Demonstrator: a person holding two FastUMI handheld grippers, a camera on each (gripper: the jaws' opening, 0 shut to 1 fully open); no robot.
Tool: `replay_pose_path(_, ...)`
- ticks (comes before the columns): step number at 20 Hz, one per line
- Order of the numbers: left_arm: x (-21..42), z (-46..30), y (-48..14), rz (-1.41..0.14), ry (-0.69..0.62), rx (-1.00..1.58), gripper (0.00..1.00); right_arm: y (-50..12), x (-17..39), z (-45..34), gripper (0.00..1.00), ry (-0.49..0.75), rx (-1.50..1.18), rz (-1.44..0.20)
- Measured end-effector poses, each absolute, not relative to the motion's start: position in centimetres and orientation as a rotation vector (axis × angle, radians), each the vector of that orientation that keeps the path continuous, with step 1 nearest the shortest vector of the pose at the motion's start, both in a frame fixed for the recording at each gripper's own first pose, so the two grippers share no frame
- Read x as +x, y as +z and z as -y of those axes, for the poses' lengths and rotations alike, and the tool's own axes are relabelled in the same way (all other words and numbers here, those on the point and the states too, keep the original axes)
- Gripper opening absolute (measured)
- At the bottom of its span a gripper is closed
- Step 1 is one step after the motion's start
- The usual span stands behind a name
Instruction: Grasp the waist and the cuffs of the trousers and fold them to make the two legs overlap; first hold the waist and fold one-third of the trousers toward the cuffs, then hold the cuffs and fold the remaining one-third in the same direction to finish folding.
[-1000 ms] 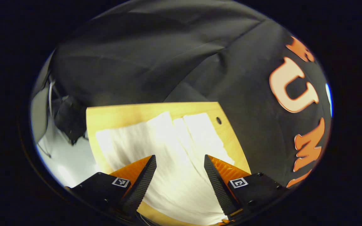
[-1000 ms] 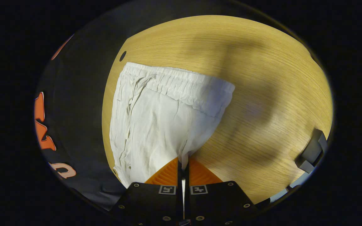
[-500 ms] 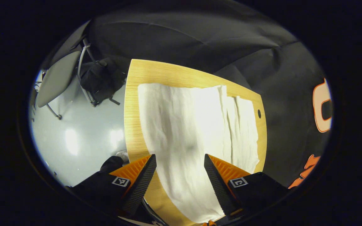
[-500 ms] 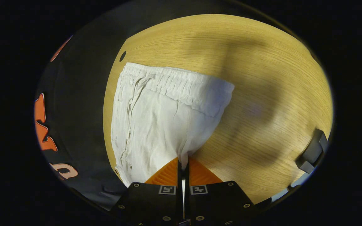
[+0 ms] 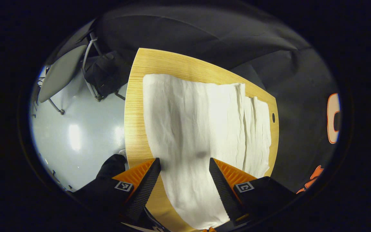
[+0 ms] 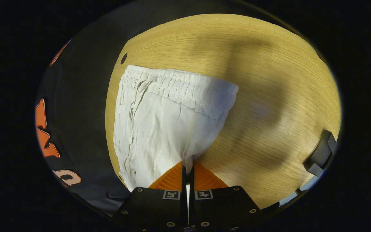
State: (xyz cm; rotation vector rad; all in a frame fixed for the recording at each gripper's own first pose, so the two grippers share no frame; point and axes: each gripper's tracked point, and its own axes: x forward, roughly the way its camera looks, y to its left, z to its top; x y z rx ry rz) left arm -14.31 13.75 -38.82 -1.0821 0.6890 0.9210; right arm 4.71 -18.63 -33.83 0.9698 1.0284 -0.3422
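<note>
- Two grippers were mine: my left gripper (image 5: 184, 175) hung above the white trousers (image 5: 201, 135) with its jaws wide apart, cloth showing in the gap between them and neither finger touching it that I could tell.
- My right gripper (image 6: 188, 167) had its jaws pressed together on a pinch of the trousers (image 6: 166, 125), the fabric rising to a peak where both fingers met.
- From the right gripper view, the trousers lay on the wooden worktop (image 6: 269, 80), with the gathered waistband (image 6: 185, 88) at the far end and a drawstring (image 6: 138, 93) trailing along the left side.
- From the left gripper view, the trousers stretched flat along the worktop (image 5: 134, 129), reaching close to its far edge, with long lengthwise pleats on the right part.
- A small round hole (image 5: 273, 117) sat in the worktop just beside the trousers' right edge.
- Left of the worktop I saw pale floor (image 5: 76, 135), a grey chair (image 5: 60, 77) and a dark bag (image 5: 103, 74).
</note>
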Motion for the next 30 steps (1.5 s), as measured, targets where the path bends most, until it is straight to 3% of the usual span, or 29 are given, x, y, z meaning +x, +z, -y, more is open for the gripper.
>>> replay_pose_path(3, -13.9, -14.3, -39.1, -0.713, 0.928, -1.067, 0.87, -33.8, 4.7, 18.7, 0.02, -0.341, 0.964, -1.025)
replay_pose_path(5, -12.5, -13.9, -39.6, -0.719, 0.876, -1.080, 0.55, -33.9, 4.7, 18.6, 0.02, -0.346, 0.957, -1.023)
replay_pose_path(8, -12.3, -14.1, -40.1, -0.747, 0.910, -1.078, 0.13, -33.7, 4.5, 18.6, 0.02, -0.358, 0.943, -1.021)
replay_pose_path(9, -11.8, -14.3, -40.4, -0.752, 0.887, -1.058, 0.06, -33.5, 4.5, 18.6, 0.02, -0.360, 0.936, -1.017)
replay_pose_path(11, -11.1, -14.1, -38.9, -0.750, 0.843, -1.023, 0.02, -33.0, 4.5, 18.4, 0.01, -0.362, 0.930, -1.005)
replay_pose_path(17, -6.7, -14.3, -33.8, -0.711, 0.713, -0.967, 0.04, -29.2, 5.6, 16.8, 0.01, -0.318, 0.959, -0.935)
replay_pose_path(25, 3.3, -14.5, -27.2, -0.666, 0.517, -0.896, 0.04, -21.3, 10.6, 13.5, 0.00, -0.238, 0.964, -0.748)
replay_pose_path(30, 9.3, -13.6, -25.0, -0.663, 0.434, -0.823, 0.04, -19.5, 14.6, 11.9, 0.01, -0.220, 0.940, -0.728)
